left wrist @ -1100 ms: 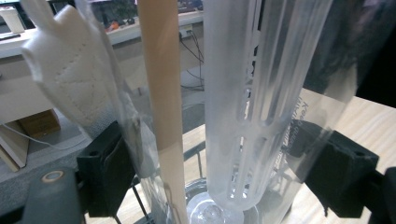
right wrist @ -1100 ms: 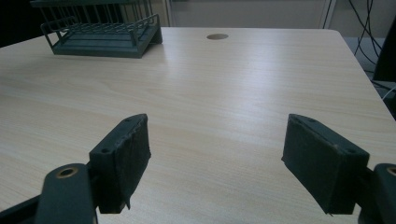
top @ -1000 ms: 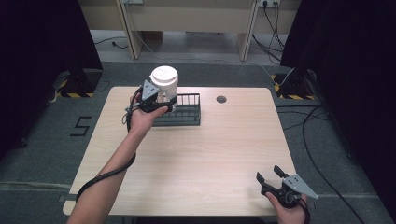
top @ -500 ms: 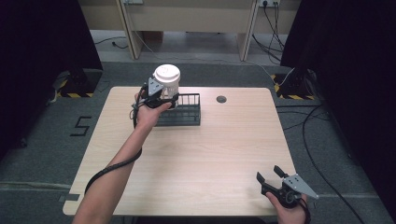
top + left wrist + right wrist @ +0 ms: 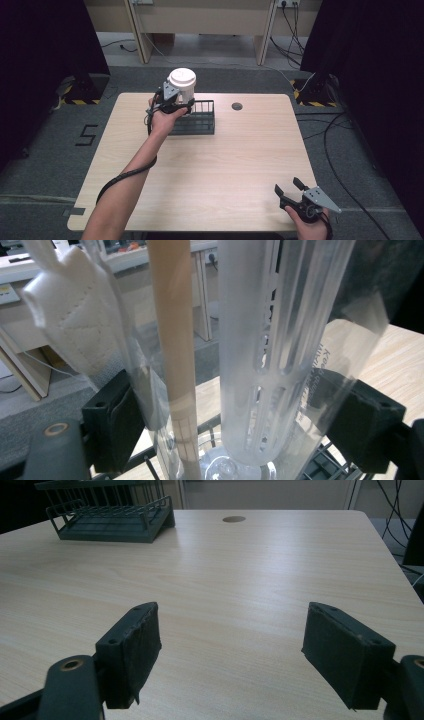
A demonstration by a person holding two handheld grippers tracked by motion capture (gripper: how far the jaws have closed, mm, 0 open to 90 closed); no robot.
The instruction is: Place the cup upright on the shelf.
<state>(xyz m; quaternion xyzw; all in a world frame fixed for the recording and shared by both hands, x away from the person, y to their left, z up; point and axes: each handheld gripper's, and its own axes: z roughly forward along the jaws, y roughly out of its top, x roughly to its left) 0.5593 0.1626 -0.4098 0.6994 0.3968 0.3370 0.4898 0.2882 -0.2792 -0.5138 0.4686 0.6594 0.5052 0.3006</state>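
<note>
— Pale wood surface (image 5: 210, 165): what is held where?
— At far left, a white-lidded cup (image 5: 182, 85) is clamped in the left tool (image 5: 172, 102), raised above the dark wire rack (image 5: 197, 120).
— And up close?
— A clear wrapped utensil packet (image 5: 270, 355), wooden stick and napkin are seen between its jaws. The right tool (image 5: 290, 190) is spread, ungrasping, near the front edge.

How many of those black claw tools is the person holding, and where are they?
2. The left gripper is raised over the dark wire rack at the table's far side, clamped on a white-lidded clear container. The right gripper rests open near the table's near right corner.
</note>
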